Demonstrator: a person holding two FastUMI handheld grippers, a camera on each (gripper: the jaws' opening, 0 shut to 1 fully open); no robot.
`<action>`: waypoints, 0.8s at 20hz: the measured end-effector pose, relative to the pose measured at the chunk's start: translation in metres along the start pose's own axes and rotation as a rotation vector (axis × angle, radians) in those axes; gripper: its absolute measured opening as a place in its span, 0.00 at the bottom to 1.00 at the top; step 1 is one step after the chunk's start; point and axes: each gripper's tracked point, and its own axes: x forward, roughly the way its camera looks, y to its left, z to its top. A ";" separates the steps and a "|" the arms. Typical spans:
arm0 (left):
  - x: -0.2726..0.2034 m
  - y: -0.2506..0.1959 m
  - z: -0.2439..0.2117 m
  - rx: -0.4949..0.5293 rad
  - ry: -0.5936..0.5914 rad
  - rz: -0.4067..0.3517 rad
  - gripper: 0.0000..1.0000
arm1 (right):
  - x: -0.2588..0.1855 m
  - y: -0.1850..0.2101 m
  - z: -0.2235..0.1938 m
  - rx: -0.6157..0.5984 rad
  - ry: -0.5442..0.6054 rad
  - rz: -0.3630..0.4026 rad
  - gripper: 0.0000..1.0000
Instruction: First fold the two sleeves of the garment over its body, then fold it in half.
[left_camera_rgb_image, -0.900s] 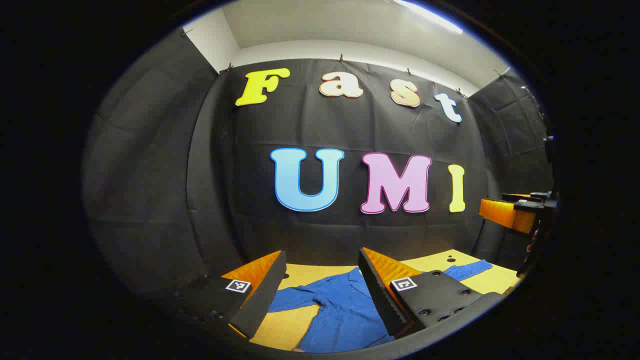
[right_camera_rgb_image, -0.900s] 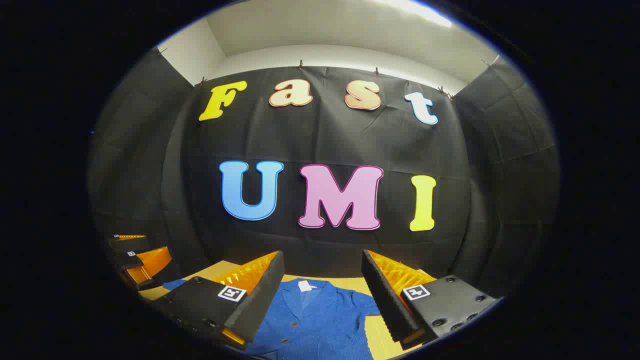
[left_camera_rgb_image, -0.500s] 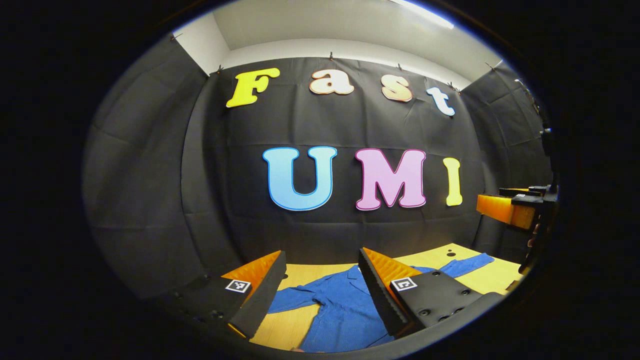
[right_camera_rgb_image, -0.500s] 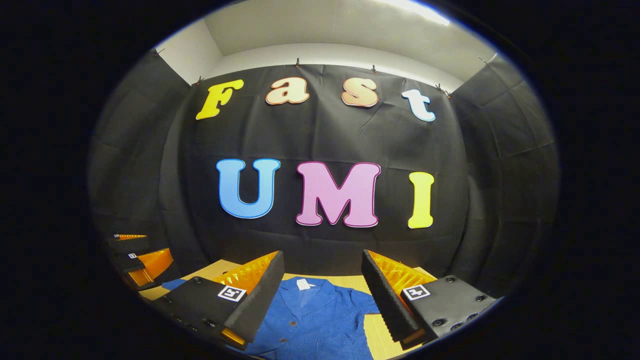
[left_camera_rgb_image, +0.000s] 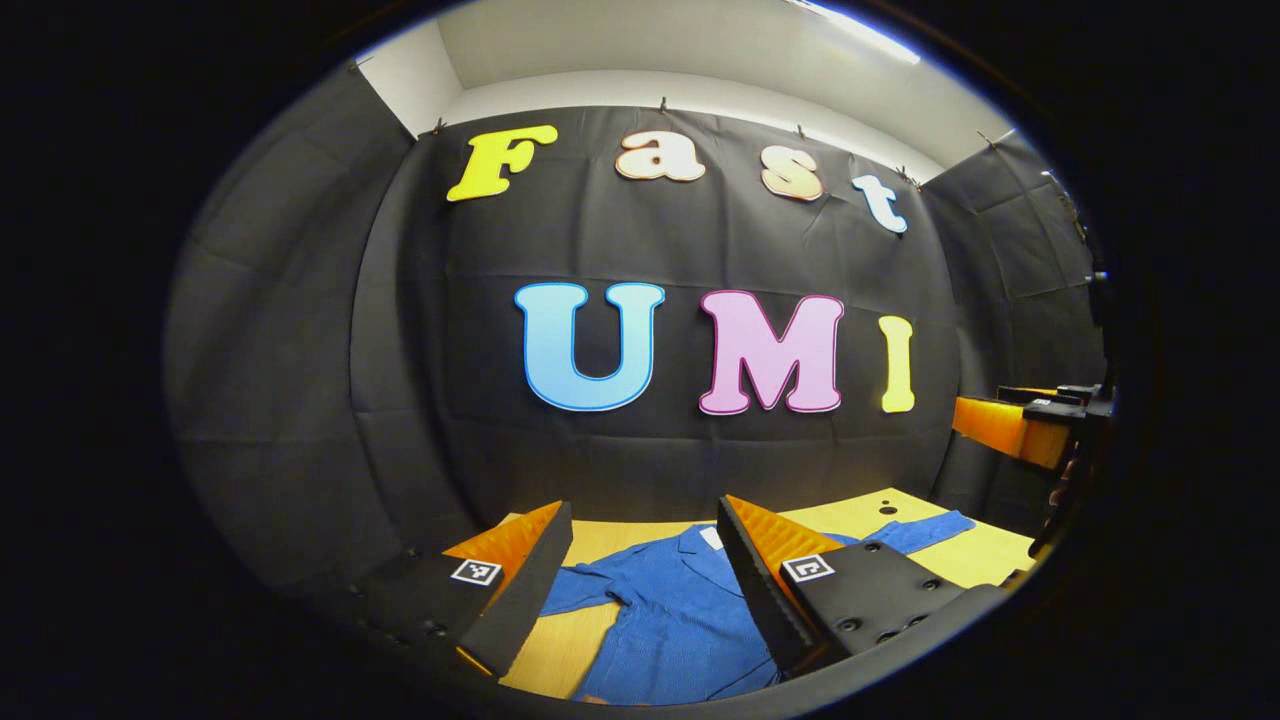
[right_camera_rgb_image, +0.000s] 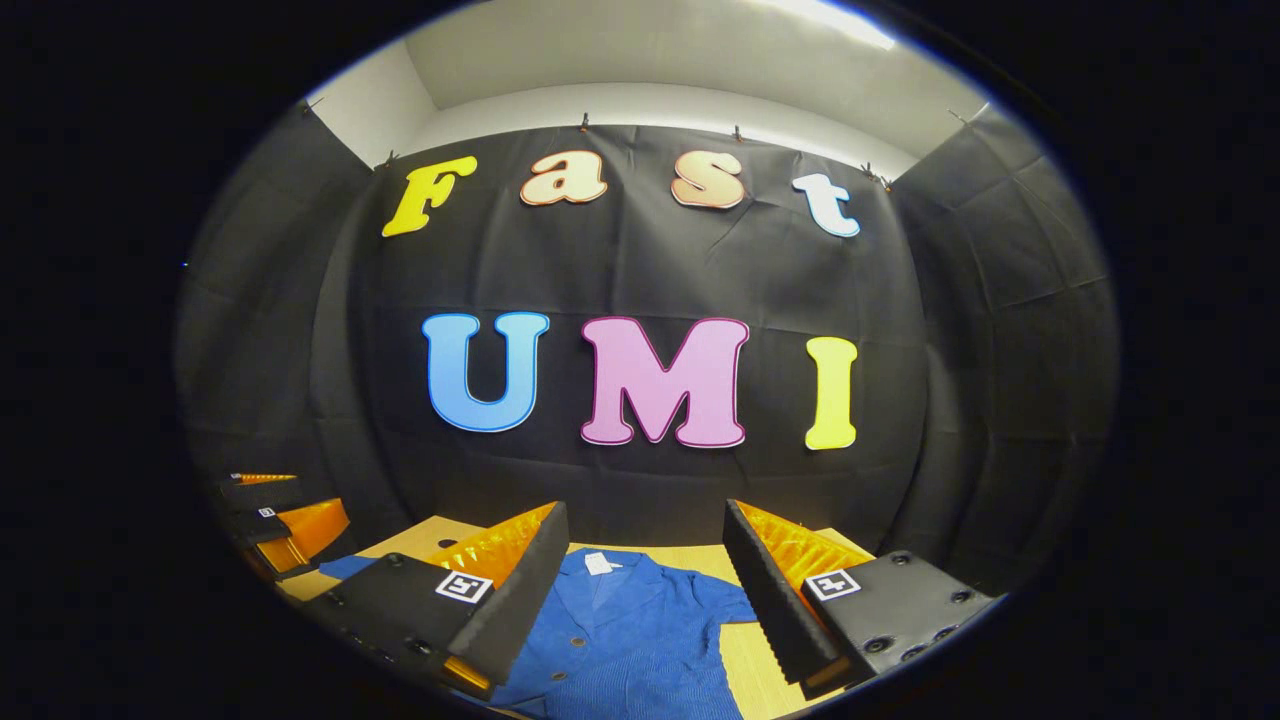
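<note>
Currently we hold both grippers, left and right, jaws apart, above the shirt lying flat on the table, sleeves unfolded. Next: descend, pinch a sleeve.

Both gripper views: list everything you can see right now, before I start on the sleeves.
Garment: one, blue, buttoned, flat on the table, sleeves spread out to both sides.
Neck label: one, white, inside the collar.
Table: one, light wood, under the garment.
Booth wall: black cloth, behind the table.
Left gripper: open, above the garment.
Right gripper: open, above the garment's collar end.
</note>
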 end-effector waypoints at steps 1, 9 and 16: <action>-0.001 -0.003 0.001 0.001 -0.003 -0.003 0.84 | 0.000 -0.002 0.000 0.001 0.001 -0.001 0.98; -0.001 -0.006 0.005 0.026 -0.031 0.028 0.84 | 0.004 -0.007 -0.008 0.009 0.021 -0.008 0.98; -0.011 -0.001 0.019 0.065 -0.054 0.019 0.84 | -0.001 0.006 -0.011 -0.002 0.038 -0.025 0.98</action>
